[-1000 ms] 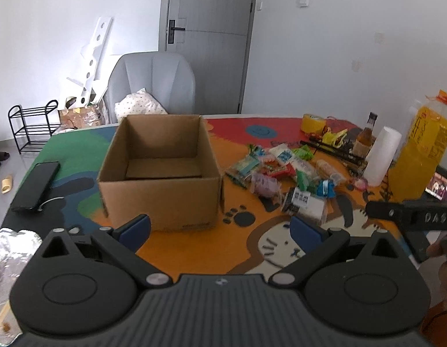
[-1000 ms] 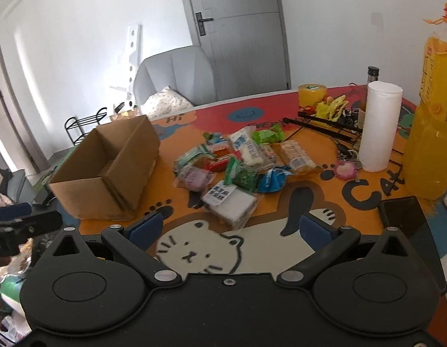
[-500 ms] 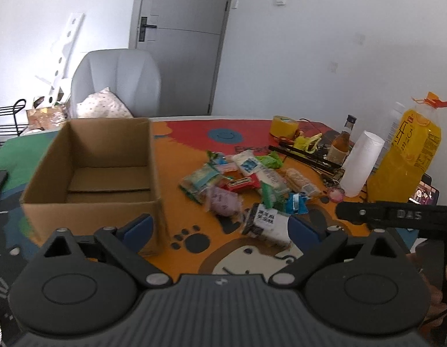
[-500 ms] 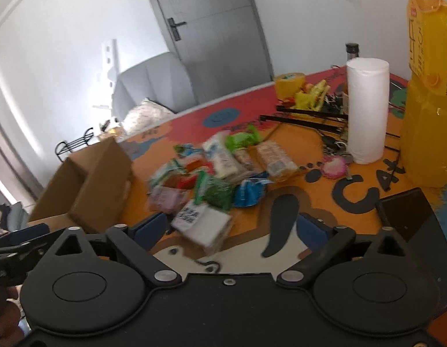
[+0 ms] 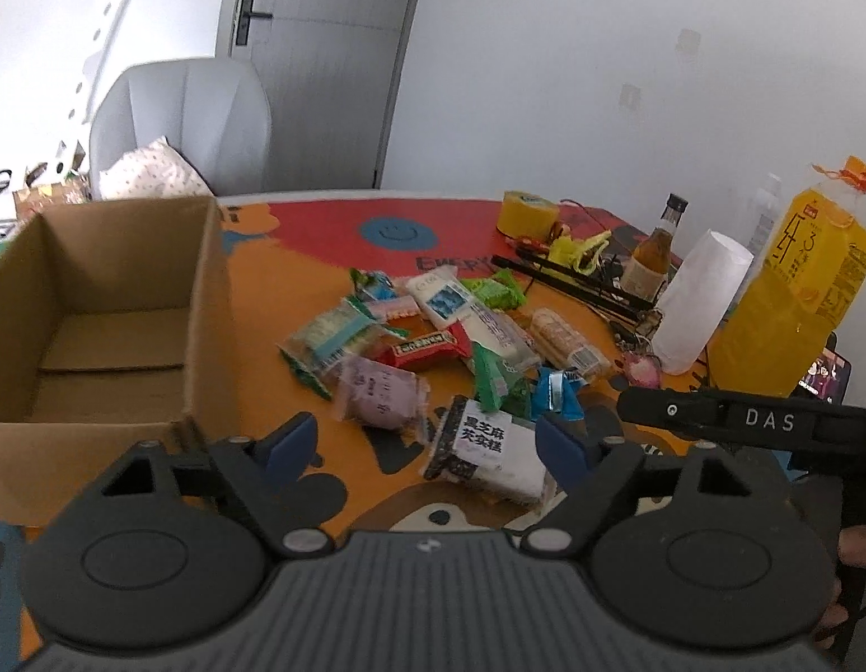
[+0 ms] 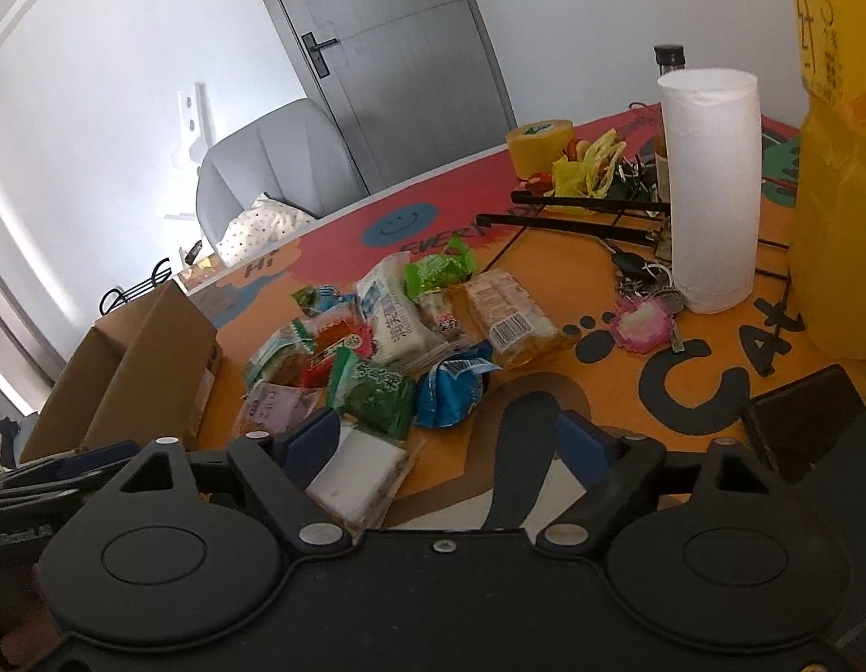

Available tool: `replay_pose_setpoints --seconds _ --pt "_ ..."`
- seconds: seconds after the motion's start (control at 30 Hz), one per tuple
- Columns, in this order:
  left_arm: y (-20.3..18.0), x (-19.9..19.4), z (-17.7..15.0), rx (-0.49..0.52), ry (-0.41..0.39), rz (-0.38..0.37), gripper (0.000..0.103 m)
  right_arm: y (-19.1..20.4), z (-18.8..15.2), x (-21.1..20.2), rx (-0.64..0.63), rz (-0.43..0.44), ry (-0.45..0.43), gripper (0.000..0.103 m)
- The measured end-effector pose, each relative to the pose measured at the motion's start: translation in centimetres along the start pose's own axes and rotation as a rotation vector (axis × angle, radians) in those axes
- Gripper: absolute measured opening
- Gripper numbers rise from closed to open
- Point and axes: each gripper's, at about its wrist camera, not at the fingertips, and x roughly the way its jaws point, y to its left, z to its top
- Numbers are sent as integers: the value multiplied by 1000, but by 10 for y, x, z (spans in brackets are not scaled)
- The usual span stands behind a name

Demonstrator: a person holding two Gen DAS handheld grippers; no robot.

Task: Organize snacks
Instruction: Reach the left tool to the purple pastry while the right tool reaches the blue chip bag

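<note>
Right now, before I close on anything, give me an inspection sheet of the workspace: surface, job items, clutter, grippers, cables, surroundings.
Surface: colourful cartoon-print table mat, orange and red.
Job's things: open brown cardboard box, nothing seen inside; pile of wrapped snacks beside it; white black-lettered snack packet nearest.
Clutter: white paper roll, yellow juice jug, yellow tape roll, small glass bottle, pink keyring, dark phone.
Grippers: left gripper open, jaws just been closing, white packet partly between them, untouched; right gripper open, jaws just been closing, holding nothing.
Cables: nothing seen clearly.
Surroundings: grey armchair, grey door.
</note>
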Motion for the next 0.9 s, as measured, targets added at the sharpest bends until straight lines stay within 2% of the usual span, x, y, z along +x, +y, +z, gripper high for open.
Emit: replay_pose_setpoints --seconds 0.03,0.1,0.27,0.43,0.9 --pt "0 4 0 -2 6 -3 79 -1 0 2 2 2 3 78" --pt "-2 14 1 -8 22 -8 70 -4 0 8 10 8 12 72" --pt "-7 34 0 -12 61 -27 61 -12 2 20 27 25 28 64" --pt "-7 49 4 -29 74 -5 60 -14 5 35 34 47 48 59" --pt "4 87 18 -26 63 145 60 -16 14 72 39 59 79 57"
